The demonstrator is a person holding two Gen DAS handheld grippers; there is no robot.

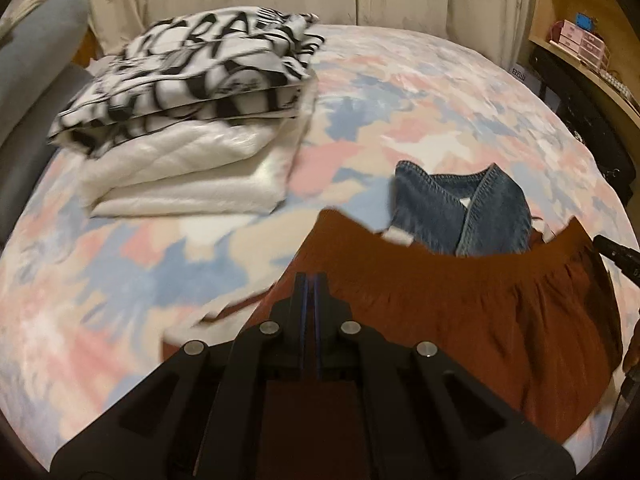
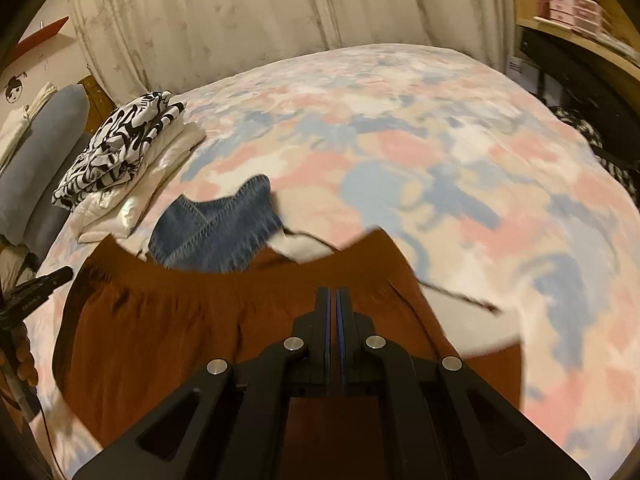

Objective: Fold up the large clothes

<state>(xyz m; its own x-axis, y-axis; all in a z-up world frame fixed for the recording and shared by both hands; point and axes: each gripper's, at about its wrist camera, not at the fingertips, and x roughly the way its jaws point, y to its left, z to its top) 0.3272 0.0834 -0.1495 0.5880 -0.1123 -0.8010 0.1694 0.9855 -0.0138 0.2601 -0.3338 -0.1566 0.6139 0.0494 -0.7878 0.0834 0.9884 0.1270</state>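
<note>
Pinching gathered rust-brown cloth (image 1: 460, 300), both closed tongs (image 1: 310, 280) (image 2: 333, 294) overlap stitched denim (image 1: 480, 208).

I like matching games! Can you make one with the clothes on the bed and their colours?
Things:
1. skirt
2. denim top
3. patterned top on the pile
4. folded blanket under it

Colours:
A. white
B. blue
C. rust brown
D. black and white

Pairs: 1-C, 2-B, 3-D, 4-A
</note>
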